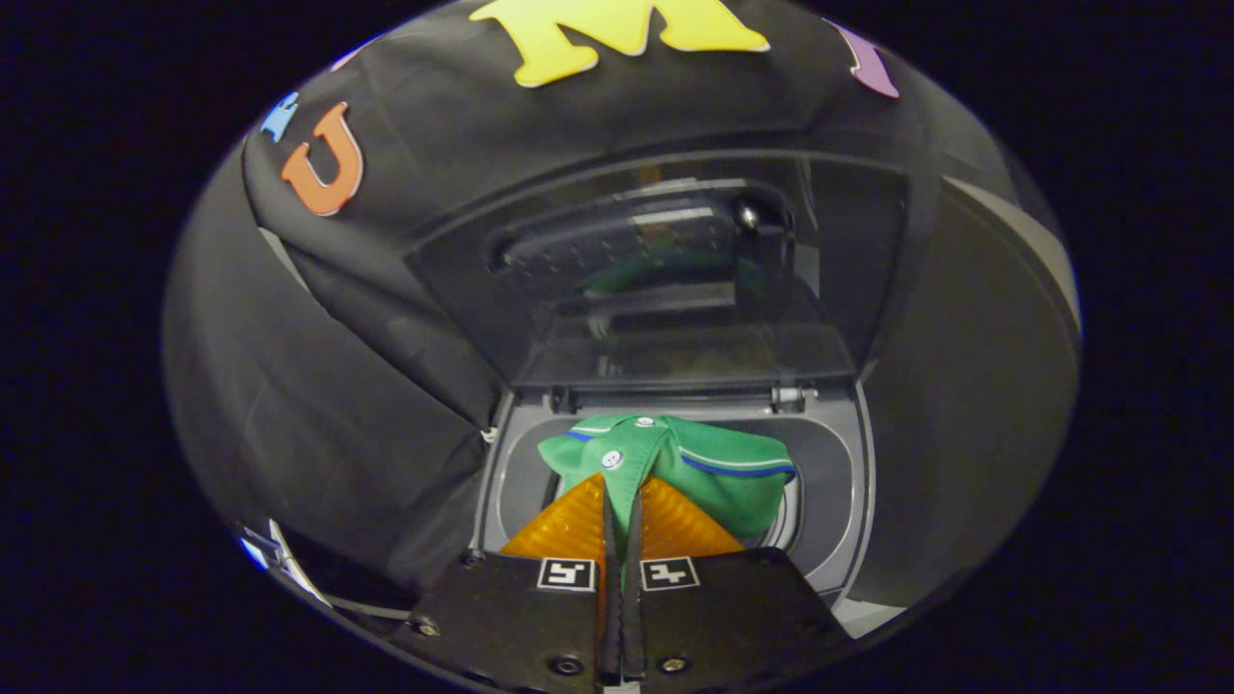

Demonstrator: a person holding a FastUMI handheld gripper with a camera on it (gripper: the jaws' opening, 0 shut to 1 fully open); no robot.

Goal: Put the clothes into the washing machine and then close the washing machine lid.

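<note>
A green shirt (704,467) with a blue-and-white striped collar and white buttons hangs from my gripper (623,496), whose two fingers press together on a fold of its cloth. The shirt is held over the round drum opening of the grey top-loading washing machine (839,482), just ahead of the fingers. Behind the shirt the machine's dark see-through lid (675,270) stands raised and open, hinged at the back of the opening.
Black cloth walls of the booth hang close on the left and behind the machine. A dark grey panel stands to the right of the machine. A pale strip of floor or edge shows low on the left.
</note>
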